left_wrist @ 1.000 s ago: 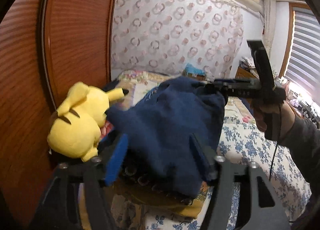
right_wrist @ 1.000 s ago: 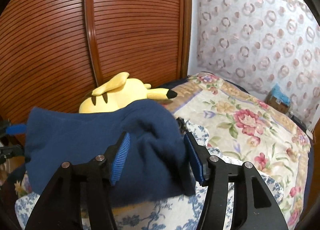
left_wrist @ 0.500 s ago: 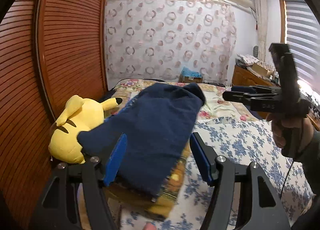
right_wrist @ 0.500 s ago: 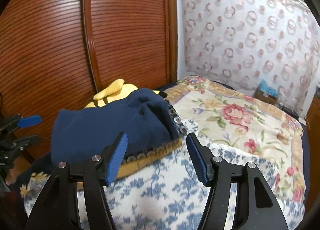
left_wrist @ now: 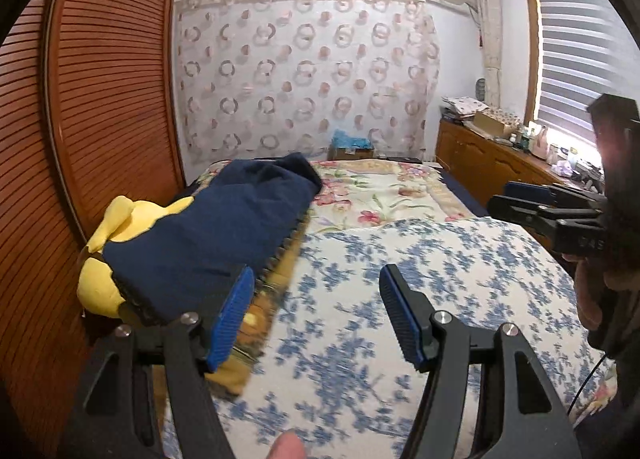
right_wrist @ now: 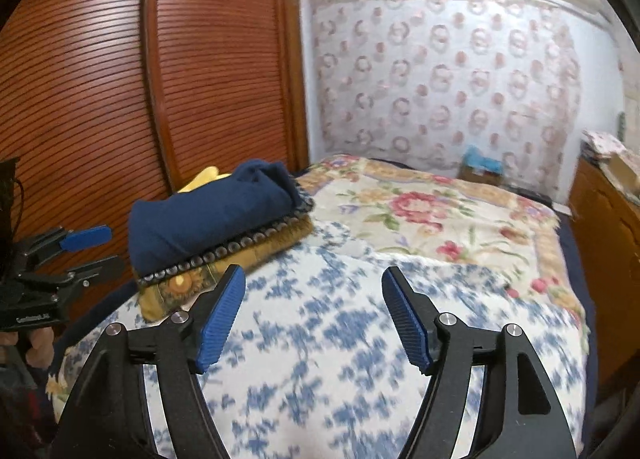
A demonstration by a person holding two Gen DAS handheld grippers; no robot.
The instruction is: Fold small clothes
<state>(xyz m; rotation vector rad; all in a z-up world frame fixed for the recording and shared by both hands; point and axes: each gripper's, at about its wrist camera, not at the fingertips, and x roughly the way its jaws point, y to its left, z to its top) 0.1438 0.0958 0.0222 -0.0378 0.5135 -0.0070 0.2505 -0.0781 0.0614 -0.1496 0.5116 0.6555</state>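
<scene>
The folded navy garment (right_wrist: 212,215) is soft, thick knit, rolled into a plump rounded bundle. It lies on top of a flat stack: a dark cloth with a row of pale rings along its edge (right_wrist: 224,251), then a mustard cloth with a sunflower print (right_wrist: 188,283). In the right wrist view the stack sits at ten o'clock from the right gripper (right_wrist: 312,299); in the left wrist view the garment (left_wrist: 208,227) lies at eleven o'clock from the left gripper (left_wrist: 316,299), its near edge just behind the left pad.

Behind the garment a yellow plush toy (left_wrist: 100,279) is squeezed against the ribbed, reddish wooden wardrobe door (right_wrist: 80,79). The stack's front edge stands a little above the white quilt with blue flowers (right_wrist: 320,339), which is smooth and bare between and ahead of both grippers. Farther on, at twelve to one o'clock, a cream bedspread with red flowers (right_wrist: 420,211) runs to the ring-patterned curtain (right_wrist: 440,67). A wooden dresser (left_wrist: 480,167) borders the bed at three o'clock.

The left gripper's jaws stand spread, with nothing between the ribbed blue pads (left_wrist: 232,311). The right gripper's jaws have just been opening and are spread wide, also with nothing between them; only quilt shows in the gap. Each gripper appears in the other's view, at the frame edge, clear of the stack.
</scene>
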